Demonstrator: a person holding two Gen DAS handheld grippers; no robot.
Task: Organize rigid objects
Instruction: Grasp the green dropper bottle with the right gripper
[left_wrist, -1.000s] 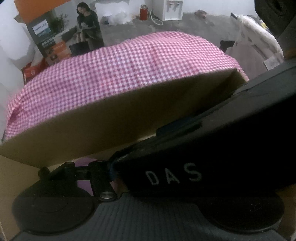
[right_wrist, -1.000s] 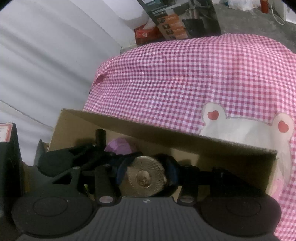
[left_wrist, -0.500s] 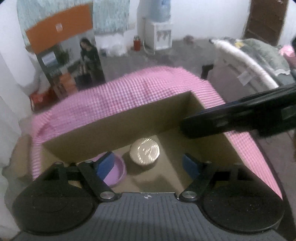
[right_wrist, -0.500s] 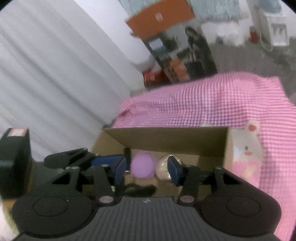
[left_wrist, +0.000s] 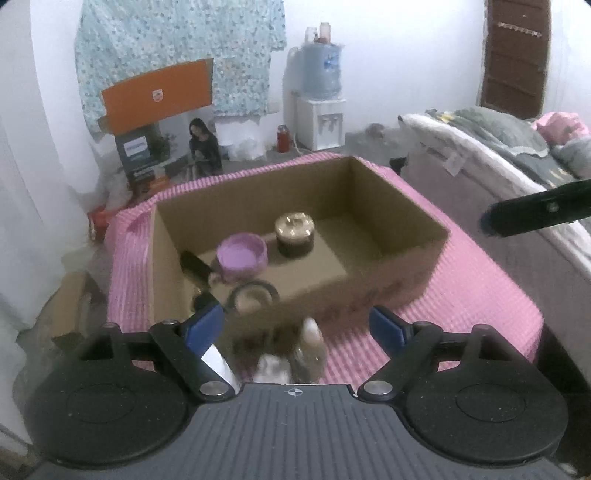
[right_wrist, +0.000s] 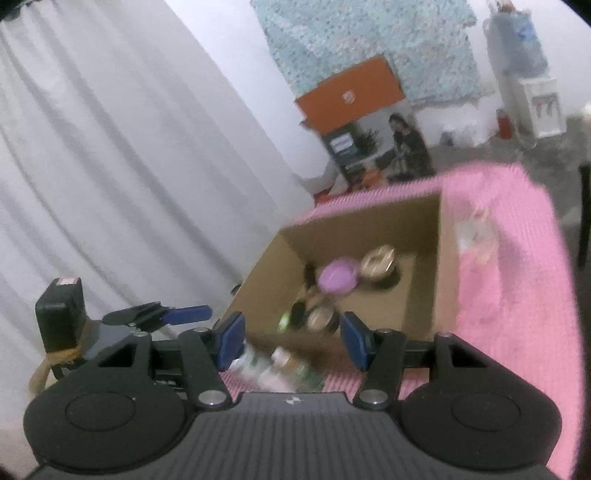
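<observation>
Pink checked cloth (left_wrist: 480, 295) covers the surface that carries the open cardboard box (left_wrist: 369, 192), and every place below is given from that box. Behind it stand a printed carton with an orange flap (left_wrist: 159, 96), a water dispenser (left_wrist: 320, 110) and a pale floral cloth on the wall; to its right lies a bed with grey bedding (left_wrist: 498, 140), to its left a white curtain (right_wrist: 110, 147). Inside the box sit a lilac bowl (left_wrist: 242, 254), a gold-lidded jar (left_wrist: 294, 230) just right of the bowl, a black handle-like item (left_wrist: 194, 266) by the left wall, and a round ring-shaped lid (left_wrist: 253, 295) against the near wall. Blurred small bottles (right_wrist: 280, 365) lie on the cloth just in front of the box. The left gripper (left_wrist: 295, 325) hangs in front of the box and above it, tilted down toward it; its jaws are spreading wide and pinch nothing, with only blurred items on the cloth seen through the gap. The right gripper (right_wrist: 290, 339) hovers at the box's near left corner, angled down, its jaws also opening and empty, the bottles showing below the gap without touching the pads (right_wrist: 231, 339)
</observation>
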